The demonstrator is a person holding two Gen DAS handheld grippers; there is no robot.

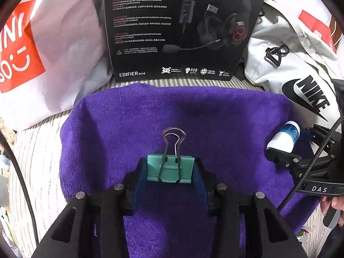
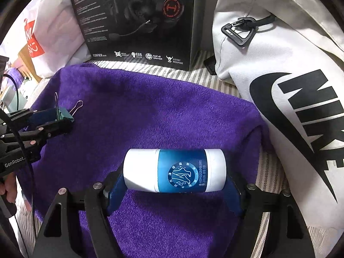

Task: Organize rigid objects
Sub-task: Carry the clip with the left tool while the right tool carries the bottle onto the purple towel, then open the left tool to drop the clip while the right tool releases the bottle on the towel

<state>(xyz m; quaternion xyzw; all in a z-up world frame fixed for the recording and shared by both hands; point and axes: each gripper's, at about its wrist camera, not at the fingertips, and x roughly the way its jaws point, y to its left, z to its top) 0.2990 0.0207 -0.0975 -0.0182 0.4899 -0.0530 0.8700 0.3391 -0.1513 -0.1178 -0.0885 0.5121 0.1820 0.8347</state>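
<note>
Two grips; left gripper (image 1: pixel 171 172) pinches binder clip (image 1: pixel 169 168); right gripper (image 2: pixel 175 182) clamps bottle (image 2: pixel 174 169)

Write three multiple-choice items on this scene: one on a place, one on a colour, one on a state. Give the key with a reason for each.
1. The headset box stands where?
A. beyond the purple towel's far edge
B. on the towel's middle
C. inside the white bag

2. The binder clip's body is what colour?
A. red
B. teal green
C. yellow

3. How does the right hand-held gripper stand?
A. open and empty
B. shut on the clip
C. shut on the white and blue bottle

Key: 1 A, the box rises from the striped cloth behind the towel. 2 B, teal shows between the left hand-held gripper's pads. 3 C, both pads press the bottle's ends.
</note>
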